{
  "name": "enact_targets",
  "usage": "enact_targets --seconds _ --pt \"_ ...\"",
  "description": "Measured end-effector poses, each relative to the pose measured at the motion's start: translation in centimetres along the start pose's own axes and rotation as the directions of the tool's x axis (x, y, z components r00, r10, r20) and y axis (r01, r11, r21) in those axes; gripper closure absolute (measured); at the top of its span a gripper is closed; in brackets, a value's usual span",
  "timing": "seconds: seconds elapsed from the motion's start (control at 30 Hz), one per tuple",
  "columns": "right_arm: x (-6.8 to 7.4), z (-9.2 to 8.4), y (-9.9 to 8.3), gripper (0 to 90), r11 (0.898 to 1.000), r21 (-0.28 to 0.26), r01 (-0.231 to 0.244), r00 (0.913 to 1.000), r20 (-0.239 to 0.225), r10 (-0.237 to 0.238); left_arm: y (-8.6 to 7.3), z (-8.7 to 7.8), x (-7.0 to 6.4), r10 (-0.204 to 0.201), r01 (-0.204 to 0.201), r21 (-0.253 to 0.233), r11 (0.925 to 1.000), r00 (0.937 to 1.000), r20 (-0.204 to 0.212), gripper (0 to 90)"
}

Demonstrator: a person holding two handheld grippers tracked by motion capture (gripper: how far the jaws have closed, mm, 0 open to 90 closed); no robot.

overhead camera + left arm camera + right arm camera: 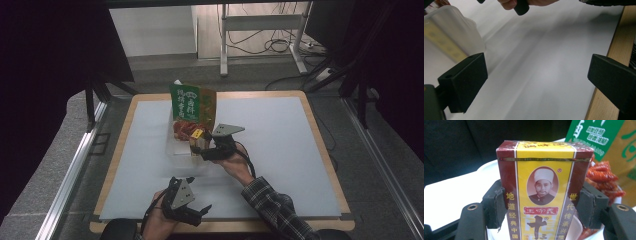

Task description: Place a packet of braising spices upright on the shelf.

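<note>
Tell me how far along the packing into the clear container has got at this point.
Already done: the green and orange packet stands in the clear container. In hand: the right gripper is clamped on the red and yellow box, held at the container's near side, not yet released. The left gripper is open over the white mat, holding nothing. Left: set the box inside and let go.

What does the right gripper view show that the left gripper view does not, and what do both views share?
Right gripper view alone: the right tool shut on a dark red and yellow box printed with a portrait and Chinese characters, held upright; behind it a green and orange packet with red chillies pictured.

Left gripper view alone: the left tool open with nothing between its jaws, the wooden table edge, and a hand at the top.

Both share: the white mat and the translucent plastic container.
</note>
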State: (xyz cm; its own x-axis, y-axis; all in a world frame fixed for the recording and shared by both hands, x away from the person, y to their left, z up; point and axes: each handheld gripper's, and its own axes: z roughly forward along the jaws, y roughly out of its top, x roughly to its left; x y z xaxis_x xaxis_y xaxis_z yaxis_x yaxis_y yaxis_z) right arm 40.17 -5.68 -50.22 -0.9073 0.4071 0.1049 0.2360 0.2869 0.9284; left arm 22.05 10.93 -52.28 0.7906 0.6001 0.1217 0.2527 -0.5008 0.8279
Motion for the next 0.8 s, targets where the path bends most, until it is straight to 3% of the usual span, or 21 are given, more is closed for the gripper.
enact_targets --seconds 0.23,0.5,0.67,0.8 --pt "0.4 0.2 0.8 29.8 0.999 0.053 0.01 0.9996 0.024 -0.011 0.0 0.0 0.1 -0.002 0.002 -0.002 1.0 1.0 -0.001 2.3" --pt "0.5 0.2 1.6 17.6 0.997 0.08 0.013 0.9995 0.029 -0.016 0.0 -0.1 0.1 -0.001 0.001 -0.004 1.0 1.0 -0.003 2.3" --pt "0.8 -0.1 2.2 11.1 0.993 0.111 0.04 0.9985 0.034 -0.044 0.0 0.0 0.1 -0.002 0.002 -0.003 1.0 1.0 -0.003 2.3" --pt "0.9 -0.5 2.5 7.9 0.991 0.131 0.027 0.9988 0.038 -0.032 0.0 0.0 0.1 -0.001 0.001 -0.003 1.0 1.0 -0.004 2.3"
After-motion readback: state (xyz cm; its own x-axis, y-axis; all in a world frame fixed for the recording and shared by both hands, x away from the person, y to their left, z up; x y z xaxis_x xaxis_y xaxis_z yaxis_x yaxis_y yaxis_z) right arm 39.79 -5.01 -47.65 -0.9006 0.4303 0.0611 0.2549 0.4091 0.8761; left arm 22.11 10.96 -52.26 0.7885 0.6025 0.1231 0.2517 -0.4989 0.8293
